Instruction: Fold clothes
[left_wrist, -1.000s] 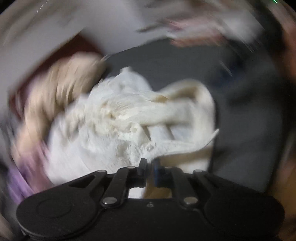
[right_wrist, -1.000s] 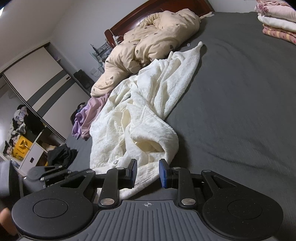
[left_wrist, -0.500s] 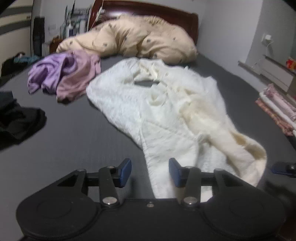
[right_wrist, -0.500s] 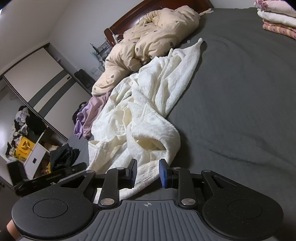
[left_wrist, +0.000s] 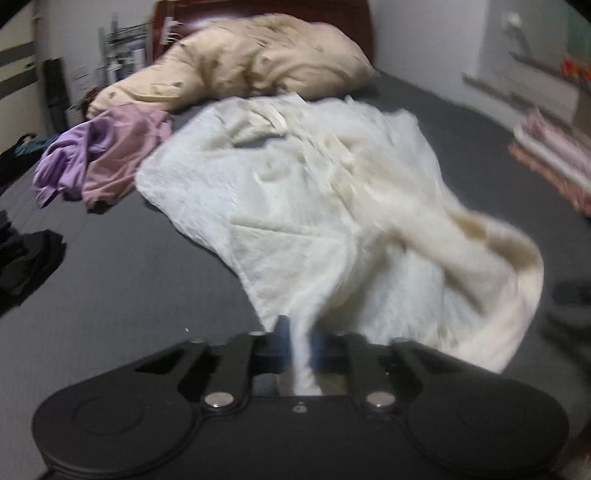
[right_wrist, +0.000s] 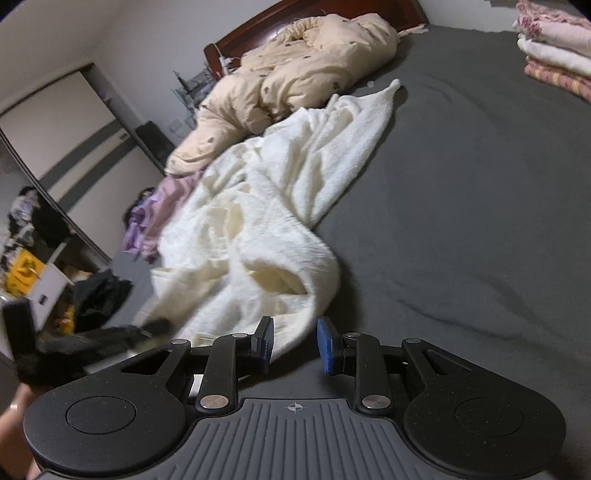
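Cream-white garment (left_wrist: 332, 206) lay crumpled across the middle of the bed (right_wrist: 480, 221), one long end trailing toward the headboard side, bulk bunched at the near edge. Nothing of it was folded yet; it wasn't even spread flat, so I'd judge the job barely begun w/ this piece. A neat folded stack (right_wrist: 554, 48) sat at the far right corner, prob. finished items. Purple and pink clothes (left_wrist: 96, 155) plus a dark heap (left_wrist: 26, 258) waited near the left edge, beside a beige duvet (left_wrist: 258, 62) up by the headboard.

Left gripper (left_wrist: 295, 339) pointed down at the near edge, jaws pinched tight on a strip of the white cloth that ran up between them. Right gripper (right_wrist: 293, 343) sat low over the same near edge, tilted down, jaws part-open. The garment's hem lay just ahead between the pads (right_wrist: 325, 345), but nothing was clamped as far as I could see.
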